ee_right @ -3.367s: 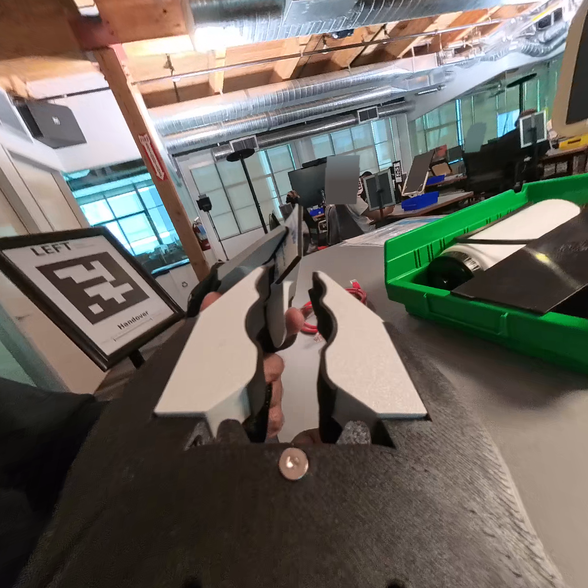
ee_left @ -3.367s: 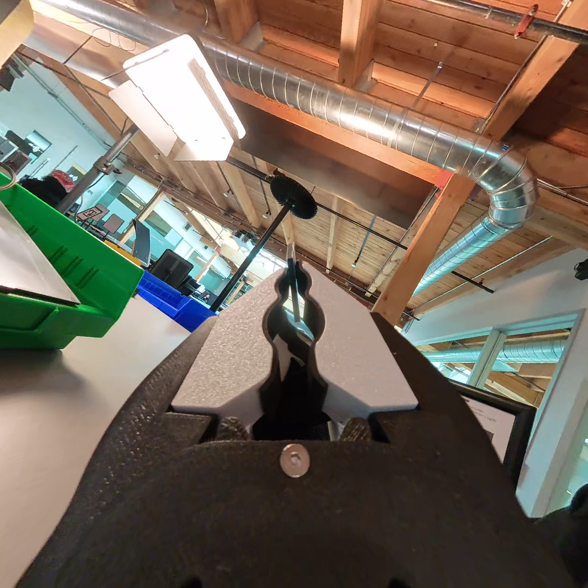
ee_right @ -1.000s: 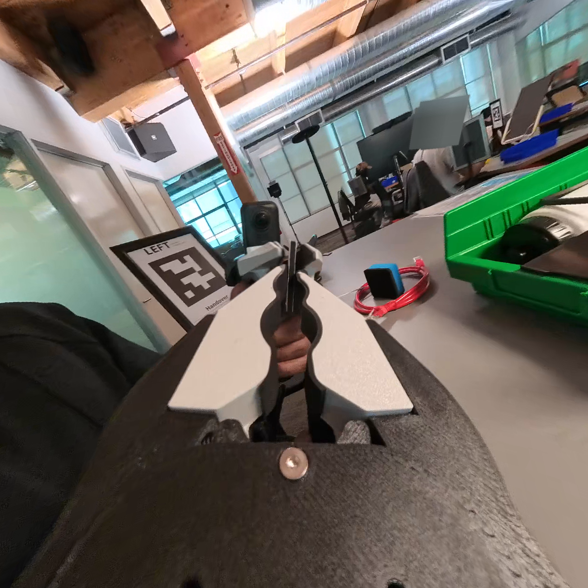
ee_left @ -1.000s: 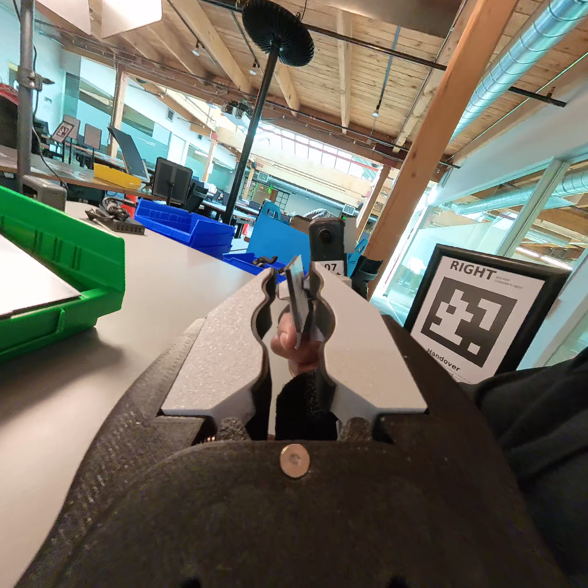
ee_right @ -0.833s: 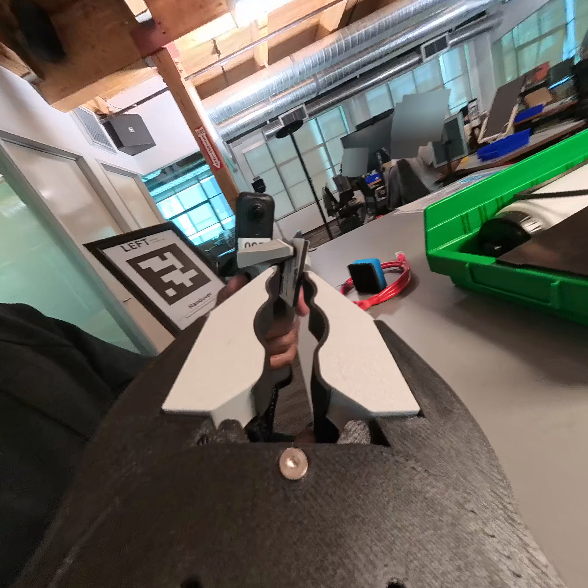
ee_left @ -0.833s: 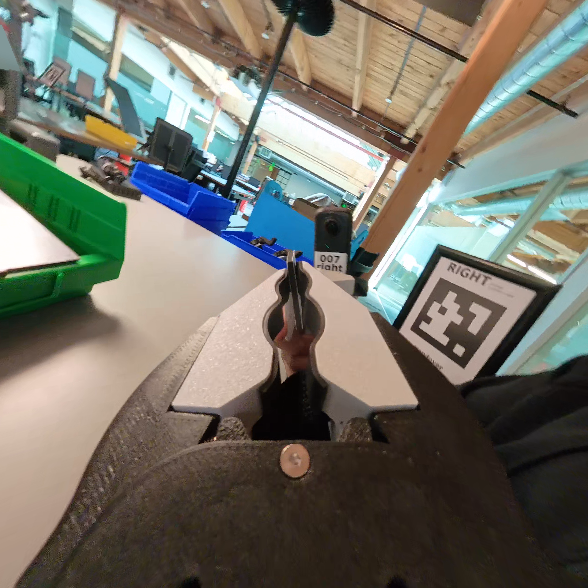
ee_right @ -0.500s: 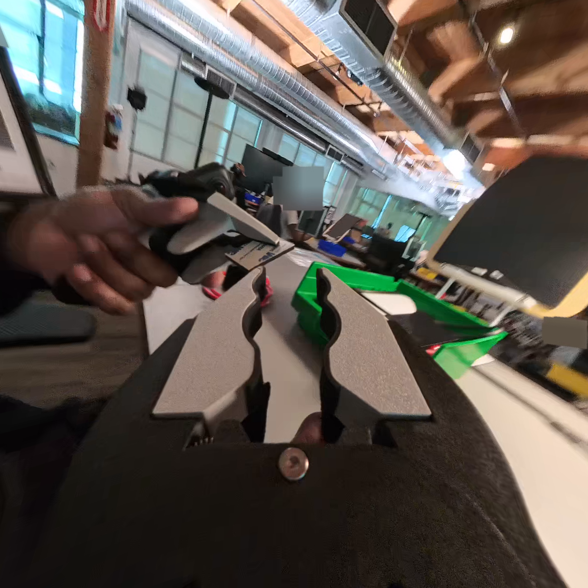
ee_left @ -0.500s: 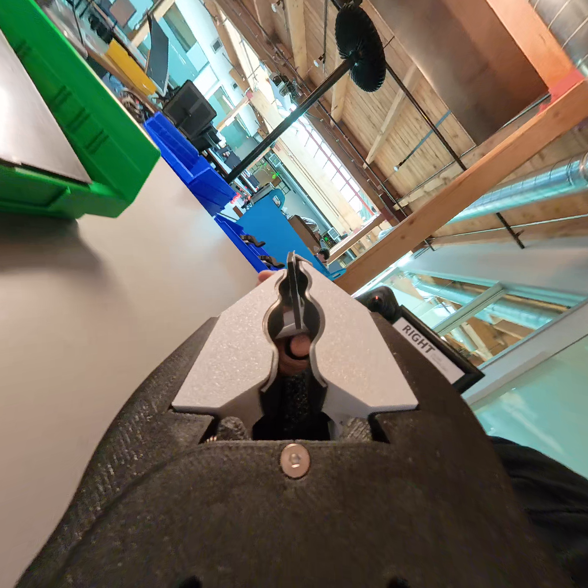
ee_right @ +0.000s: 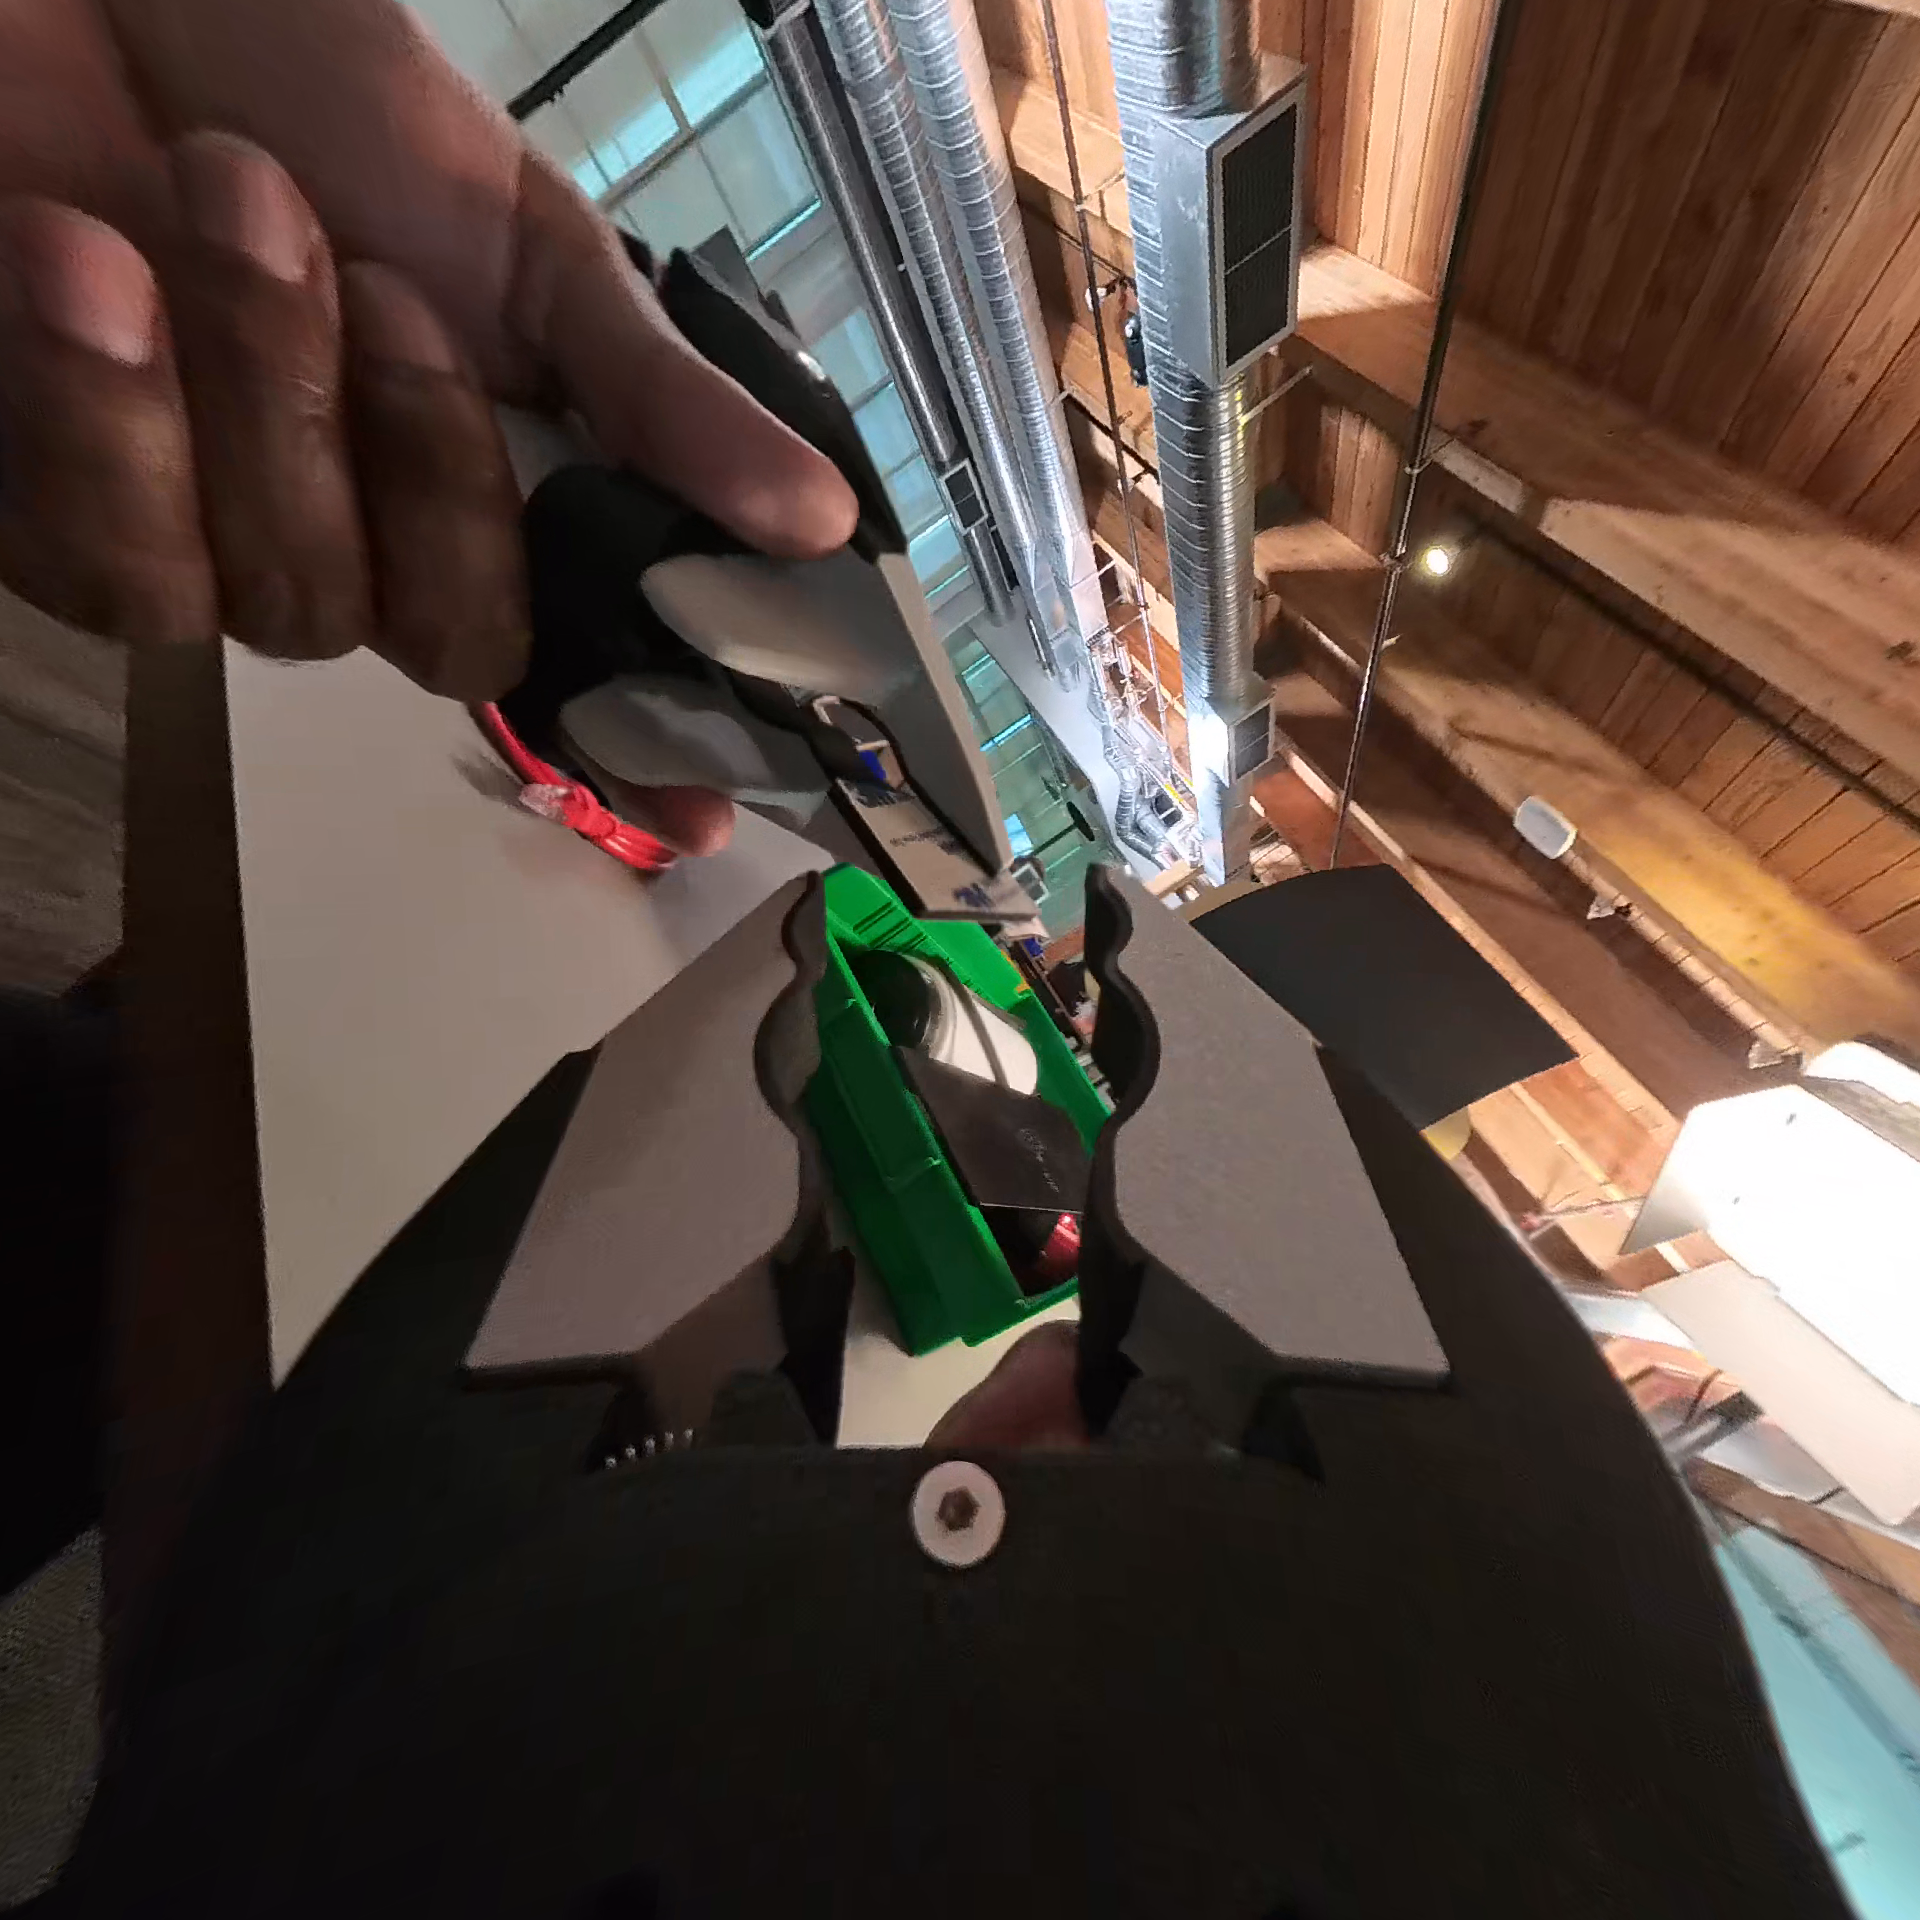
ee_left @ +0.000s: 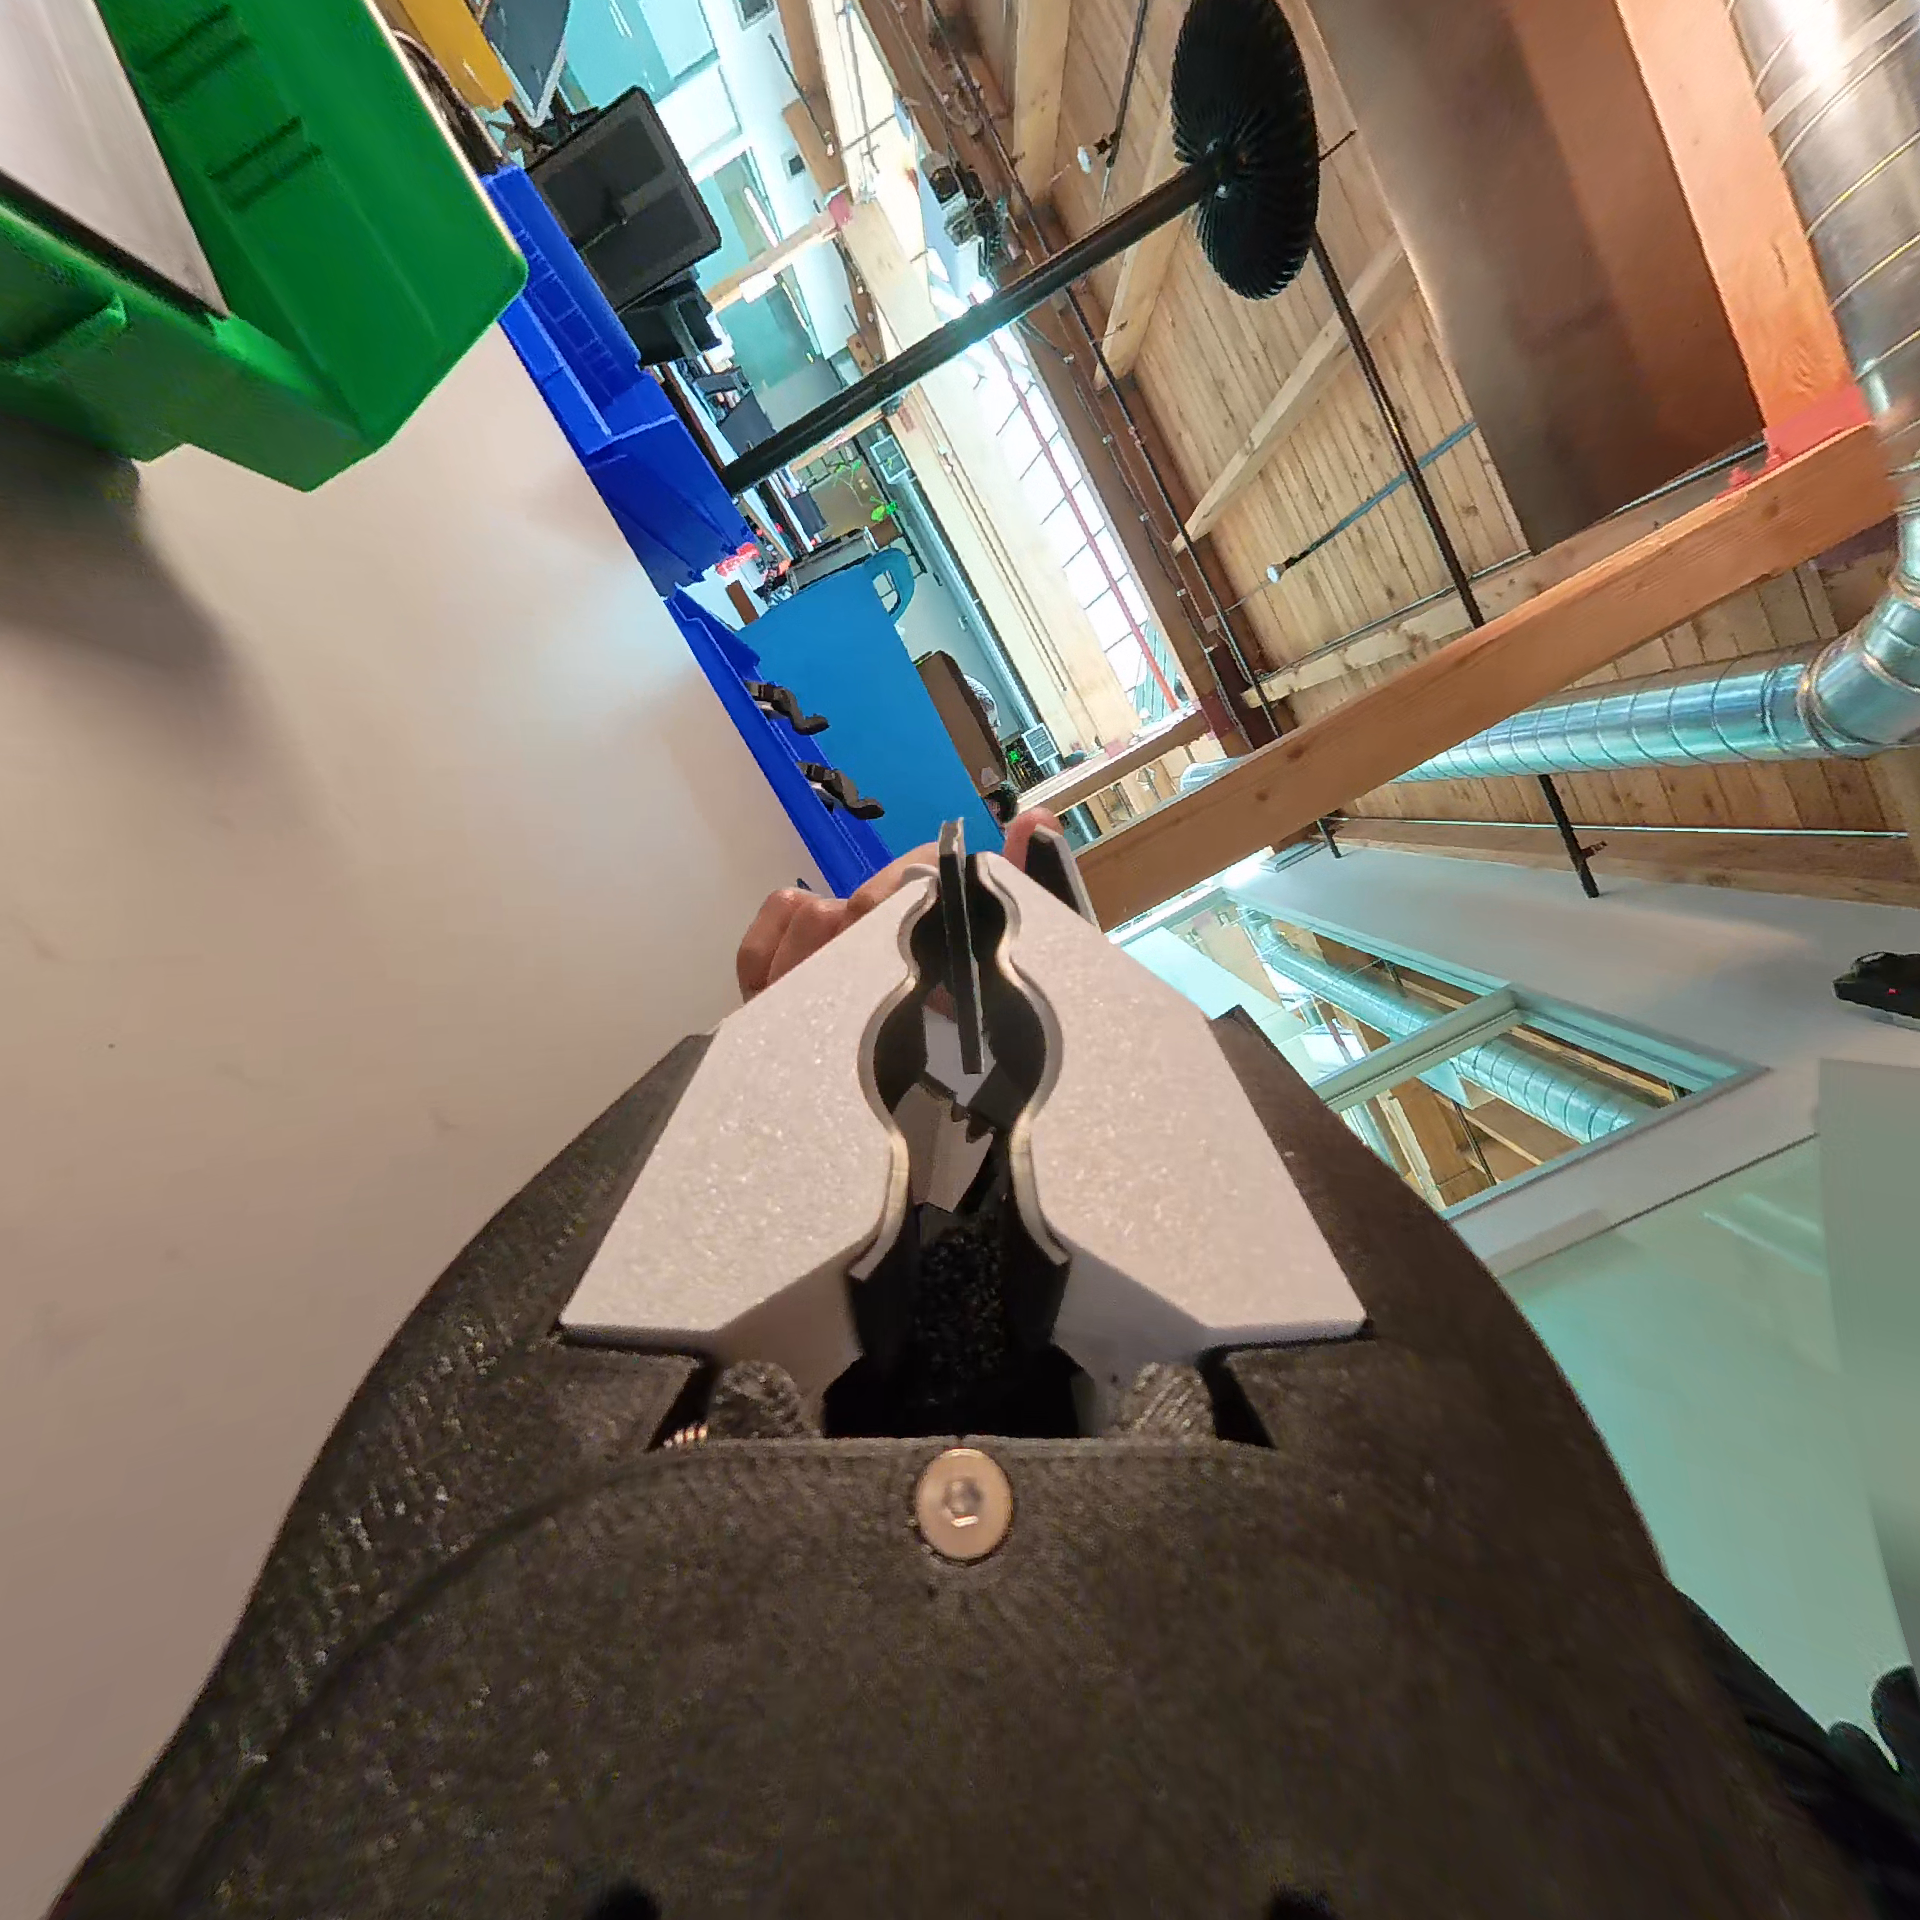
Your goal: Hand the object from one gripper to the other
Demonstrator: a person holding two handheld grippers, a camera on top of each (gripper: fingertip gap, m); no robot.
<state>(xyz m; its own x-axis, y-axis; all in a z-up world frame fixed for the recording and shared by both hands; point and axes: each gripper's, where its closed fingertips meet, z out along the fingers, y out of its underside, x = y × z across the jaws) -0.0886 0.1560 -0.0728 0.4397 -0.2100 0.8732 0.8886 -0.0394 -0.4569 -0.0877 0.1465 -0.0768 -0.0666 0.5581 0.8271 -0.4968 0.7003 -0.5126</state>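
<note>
The left gripper point(ee_left: 961, 883) is clamped tight on the thin flat card point(ee_left: 958, 940), which stands edge-on between the two grey fingers, its top edge poking just past the fingertips. Behind those fingers, part of a hand point(ee_left: 805, 925) peeks out. The view is tipped hard over, so the pale bench point(ee_left: 312, 935) runs up the left side, with a green bin point(ee_left: 291, 239) at the top corner and blue bins point(ee_left: 644, 447) lined up beyond it.

From the right wrist view, the right gripper point(ee_right: 951, 904) is spread wide apart, nothing between its fingers. Just above its tips hangs the left gripper point(ee_right: 977, 862), held by a hand point(ee_right: 312, 312) that fills the upper left corner. The card point(ee_right: 940, 862) sticks out of the left gripper's pinched grey fingers, its free corner reaching down to just above the gap of the right gripper, near the right fingertip but not touching it as far as can be seen. Through that gap, the green bin point(ee_right: 883, 1122) sits on the bench point(ee_right: 416, 935), and a red cable point(ee_right: 582, 805) lies coiled under the hand.
</note>
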